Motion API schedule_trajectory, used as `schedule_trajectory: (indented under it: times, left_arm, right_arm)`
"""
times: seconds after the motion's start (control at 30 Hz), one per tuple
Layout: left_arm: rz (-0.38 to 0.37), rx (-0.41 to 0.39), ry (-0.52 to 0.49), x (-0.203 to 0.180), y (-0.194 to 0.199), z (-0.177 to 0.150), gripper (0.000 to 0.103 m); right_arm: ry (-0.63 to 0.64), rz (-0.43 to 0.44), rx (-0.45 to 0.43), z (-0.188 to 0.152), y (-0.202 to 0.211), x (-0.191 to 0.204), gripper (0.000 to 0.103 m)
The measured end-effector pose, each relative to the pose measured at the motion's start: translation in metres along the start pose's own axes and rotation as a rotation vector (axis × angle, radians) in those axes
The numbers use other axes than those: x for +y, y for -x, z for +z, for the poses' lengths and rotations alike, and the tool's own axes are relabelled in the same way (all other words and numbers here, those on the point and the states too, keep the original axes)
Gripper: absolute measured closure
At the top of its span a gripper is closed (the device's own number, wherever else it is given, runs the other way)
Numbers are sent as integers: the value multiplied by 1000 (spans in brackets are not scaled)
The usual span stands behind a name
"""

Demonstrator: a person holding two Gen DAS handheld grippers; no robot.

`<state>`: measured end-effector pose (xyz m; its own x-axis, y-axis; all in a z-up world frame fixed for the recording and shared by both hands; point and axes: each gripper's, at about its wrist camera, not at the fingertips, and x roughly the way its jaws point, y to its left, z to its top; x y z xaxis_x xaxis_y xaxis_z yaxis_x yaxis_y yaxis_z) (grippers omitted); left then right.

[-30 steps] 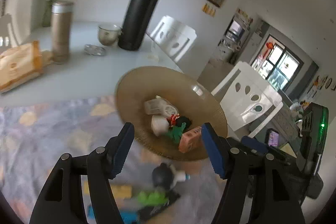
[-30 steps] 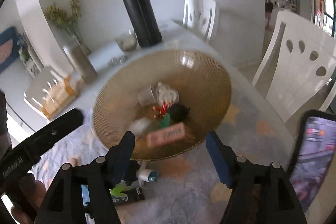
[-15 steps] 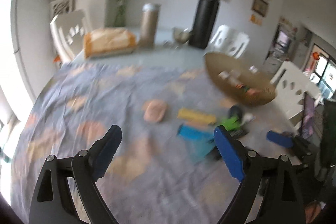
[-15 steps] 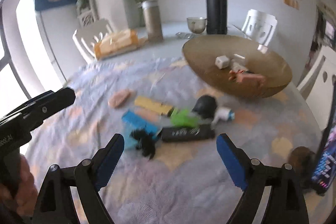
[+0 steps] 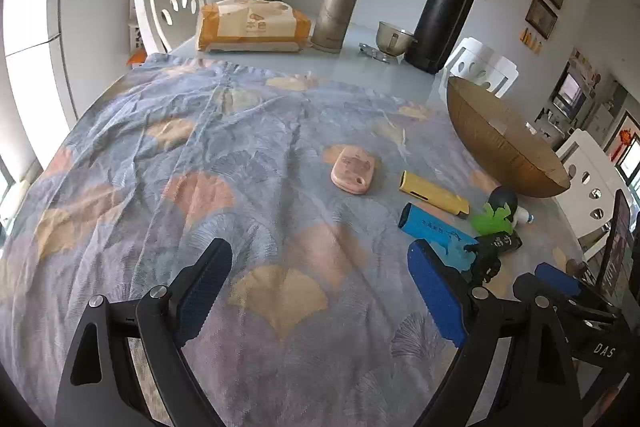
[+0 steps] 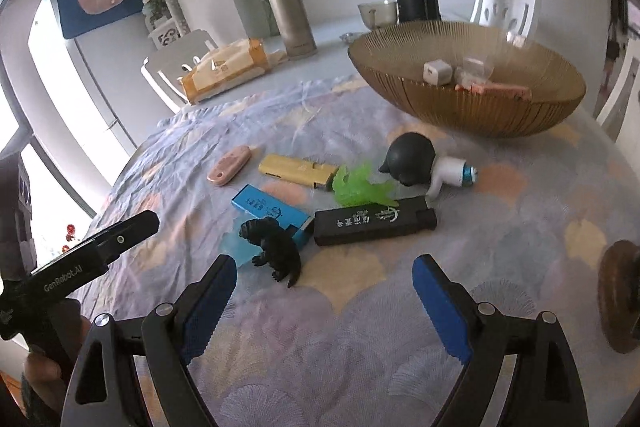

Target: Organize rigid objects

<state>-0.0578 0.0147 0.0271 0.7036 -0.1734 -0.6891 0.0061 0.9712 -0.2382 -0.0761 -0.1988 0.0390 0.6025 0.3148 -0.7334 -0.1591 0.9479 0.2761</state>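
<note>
Both grippers stand over the bench with nothing between their fingers: the right gripper [image 6: 322,301] and the left gripper [image 5: 320,291] have both just been opening, and each now stands spread wide and empty above the patterned cloth [image 6: 360,367]. Nearest the right gripper, at about 11 o'clock from it, a black dinosaur figure [image 6: 276,251] stands on its feet, touching the end of a blue lighter [image 6: 268,211]. It looks like rigid, light plastic with an irregular outline; the torso is judged the safest hold, as tail and legs offer poor seating. At 12 o'clock lies a black lighter [image 6: 374,221], flat, stiff and smooth-sided, best taken across its narrow width. Beyond it sits a green toy [image 6: 360,187], thin-limbed and possibly flexible, partly overlapping the yellow lighter [image 6: 298,171]. At 1 o'clock a black round-headed figure with a white body [image 6: 416,163] lies on its side; the domed head may slip, so the white neck is preferred. A pink key fob [image 6: 230,165] lies apart at 10 o'clock, low and flat. Farthest, the amber ribbed bowl [image 6: 480,107] already holds several small pieces and is presumably the destination; it appears to be glass and should not be struck.
</note>
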Motion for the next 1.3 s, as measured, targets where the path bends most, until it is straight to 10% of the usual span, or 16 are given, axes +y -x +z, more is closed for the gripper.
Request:
schedule_trajectory:
  times: [1.3]
  left_arm:
    - [36, 13, -19, -3, -6, 1, 14]
  right_arm:
    - [-58, 39, 16, 0, -2, -11, 14]
